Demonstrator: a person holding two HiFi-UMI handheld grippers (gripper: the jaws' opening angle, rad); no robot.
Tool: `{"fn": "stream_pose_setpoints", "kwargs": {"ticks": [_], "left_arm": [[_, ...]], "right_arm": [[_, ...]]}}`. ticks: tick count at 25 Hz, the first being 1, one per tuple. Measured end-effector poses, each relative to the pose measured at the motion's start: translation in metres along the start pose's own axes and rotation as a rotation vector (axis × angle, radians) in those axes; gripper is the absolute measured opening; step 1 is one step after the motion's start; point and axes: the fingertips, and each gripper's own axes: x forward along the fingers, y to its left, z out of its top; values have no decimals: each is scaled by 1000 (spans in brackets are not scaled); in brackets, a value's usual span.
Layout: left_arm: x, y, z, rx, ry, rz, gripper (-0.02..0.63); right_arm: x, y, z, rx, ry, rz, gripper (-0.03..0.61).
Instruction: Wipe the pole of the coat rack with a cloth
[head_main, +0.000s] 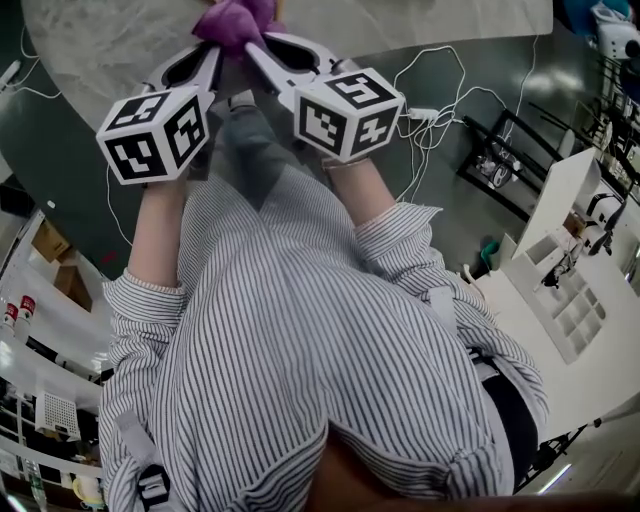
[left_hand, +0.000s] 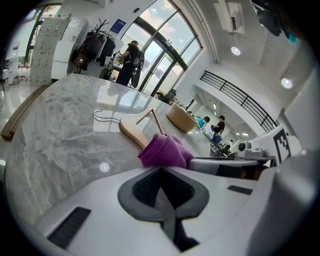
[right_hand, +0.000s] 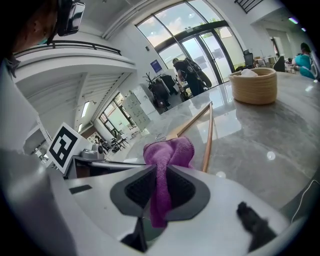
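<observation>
A purple cloth (head_main: 235, 22) hangs bunched over the edge of a marble table (head_main: 110, 40). My right gripper (head_main: 256, 46) is shut on it; in the right gripper view the cloth (right_hand: 167, 152) runs down between the pads of that gripper (right_hand: 161, 176). My left gripper (head_main: 214, 50) sits close beside it on the left. Its pads (left_hand: 145, 187) meet with nothing between them, and the cloth (left_hand: 165, 151) lies just past its tips. A coat rack (left_hand: 97, 42) with dark coats stands far off by the glass doors, also visible as a coat rack (right_hand: 160, 89) in the right gripper view.
A wooden hanger (left_hand: 134, 129) lies on the table behind the cloth, with a woven basket (right_hand: 252, 86) farther back. A person (left_hand: 131, 61) stands at the doors. White cables (head_main: 440, 105) trail on the floor, and a white shelf unit (head_main: 560, 290) stands at my right.
</observation>
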Motion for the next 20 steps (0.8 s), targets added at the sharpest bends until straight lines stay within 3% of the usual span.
{"fn": "stream_pose_setpoints", "kwargs": {"ticks": [20], "left_arm": [[-2, -49, -34, 37, 25, -12, 9]], "right_arm": [[-57, -14, -38, 28, 16, -4, 61]]}}
